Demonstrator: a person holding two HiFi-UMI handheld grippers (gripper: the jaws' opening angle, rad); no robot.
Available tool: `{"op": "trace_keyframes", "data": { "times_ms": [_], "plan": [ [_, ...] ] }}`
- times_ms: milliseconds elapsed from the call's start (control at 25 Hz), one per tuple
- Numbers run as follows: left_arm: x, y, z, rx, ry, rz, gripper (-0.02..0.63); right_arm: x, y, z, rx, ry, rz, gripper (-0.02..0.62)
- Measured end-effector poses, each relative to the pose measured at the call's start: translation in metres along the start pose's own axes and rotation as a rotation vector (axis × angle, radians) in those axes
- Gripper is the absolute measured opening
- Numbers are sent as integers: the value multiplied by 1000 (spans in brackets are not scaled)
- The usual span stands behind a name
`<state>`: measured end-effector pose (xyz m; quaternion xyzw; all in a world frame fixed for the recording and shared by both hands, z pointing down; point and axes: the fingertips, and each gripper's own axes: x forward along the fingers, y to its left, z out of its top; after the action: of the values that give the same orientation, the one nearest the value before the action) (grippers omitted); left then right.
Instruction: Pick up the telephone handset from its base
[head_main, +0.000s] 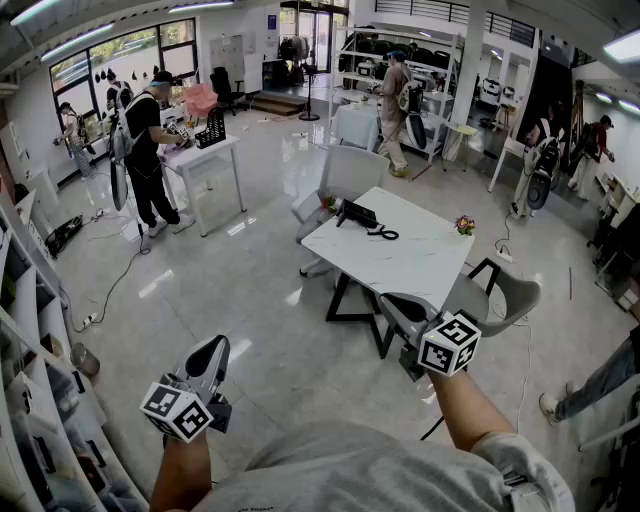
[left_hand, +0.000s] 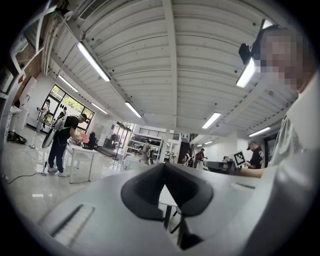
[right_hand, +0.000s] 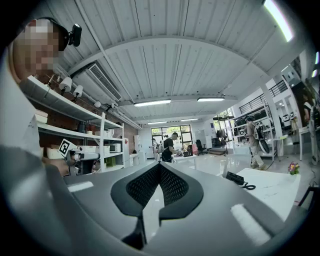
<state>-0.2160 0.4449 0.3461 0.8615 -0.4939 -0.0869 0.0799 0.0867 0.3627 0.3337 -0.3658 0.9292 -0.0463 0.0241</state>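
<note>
The black telephone (head_main: 357, 214) sits at the far left corner of a white marble table (head_main: 410, 262), its handset on the base and its coiled cord (head_main: 382, 234) lying beside it. In the right gripper view the telephone (right_hand: 234, 177) shows far off to the right on the table (right_hand: 280, 190). My left gripper (head_main: 207, 352) hangs over the floor, well short of the table, jaws shut and empty. My right gripper (head_main: 395, 306) is held near the table's near edge, its jaw tips (right_hand: 159, 165) meeting with nothing between them. The left jaw tips (left_hand: 164, 166) also touch.
Grey chairs stand at the table's far side (head_main: 350, 172) and right side (head_main: 505, 292). A small flower pot (head_main: 464, 224) sits on the table's right edge. Shelving (head_main: 30, 330) runs along the left. A person works at a white desk (head_main: 205, 155), and others stand further back.
</note>
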Motion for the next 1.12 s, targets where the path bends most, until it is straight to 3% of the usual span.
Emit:
{"op": "trace_keyframes", "data": {
  "times_ms": [760,800,880,920,1120],
  "plan": [
    [15,-14,2,-1,-15,-7,61,-8,-17,5,3,-6,13,3],
    [18,-17,2,-1,-11,-14,107,-9,-19,6,7,-10,14,3],
    [24,-24,1,6,-2,-30,315,-13,-25,8,12,-15,17,3],
    [26,-27,1,7,-5,-34,367,-15,-29,8,13,-17,18,3],
    [39,-43,0,-3,-36,-17,429,-30,-52,10,17,-23,27,5]
  ]
}}
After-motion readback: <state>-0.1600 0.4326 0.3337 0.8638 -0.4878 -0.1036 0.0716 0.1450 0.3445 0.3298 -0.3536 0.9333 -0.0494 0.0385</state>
